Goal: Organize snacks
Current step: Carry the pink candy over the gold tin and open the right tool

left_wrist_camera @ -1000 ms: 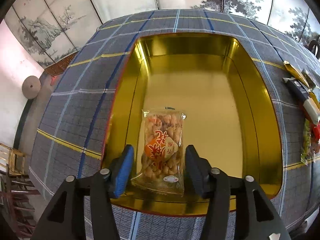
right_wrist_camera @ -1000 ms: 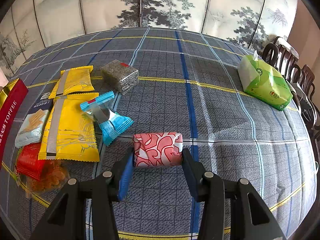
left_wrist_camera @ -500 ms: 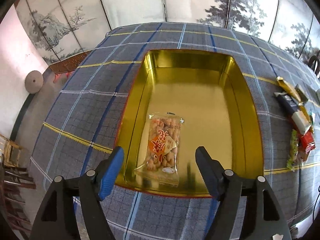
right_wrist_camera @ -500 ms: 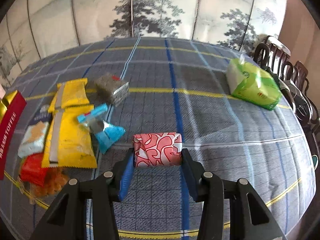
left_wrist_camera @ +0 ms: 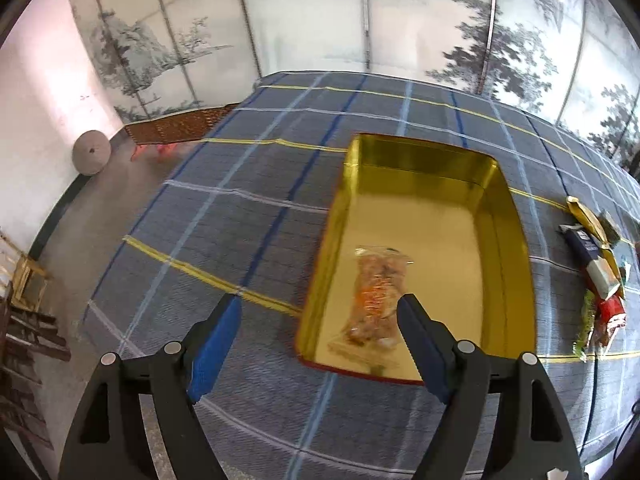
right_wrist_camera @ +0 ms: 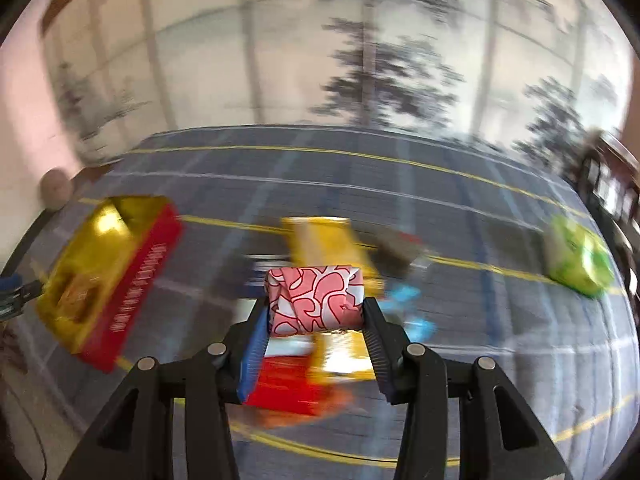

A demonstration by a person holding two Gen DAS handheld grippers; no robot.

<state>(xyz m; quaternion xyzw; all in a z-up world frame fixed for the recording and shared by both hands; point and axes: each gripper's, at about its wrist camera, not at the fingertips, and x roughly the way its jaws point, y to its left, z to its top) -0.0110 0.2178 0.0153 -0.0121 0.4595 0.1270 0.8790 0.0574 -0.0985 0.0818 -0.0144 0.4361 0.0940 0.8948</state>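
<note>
A gold tin tray with a red outer wall (left_wrist_camera: 516, 240) lies on the checked tablecloth. A clear packet of orange snacks (left_wrist_camera: 376, 292) lies inside it near the front. My left gripper (left_wrist_camera: 320, 324) is open and empty, raised above the tray's front left corner. My right gripper (right_wrist_camera: 314, 312) is shut on a pink and white patterned packet (right_wrist_camera: 314, 294), held in the air over the pile of loose snacks (right_wrist_camera: 324, 248). The tray (right_wrist_camera: 136, 276) shows at the left of the blurred right wrist view.
Several loose snack packets (left_wrist_camera: 596, 264) lie right of the tray: yellow, red and blue ones. A green bag (right_wrist_camera: 580, 260) lies far right. Chairs (right_wrist_camera: 608, 184) stand at the table's right side. A painted screen backs the table, and the floor drops off at left.
My left gripper has opened, let go of the snack packet in the tray, and drawn back and left. My right gripper has lifted the pink packet and swung left toward the tray.
</note>
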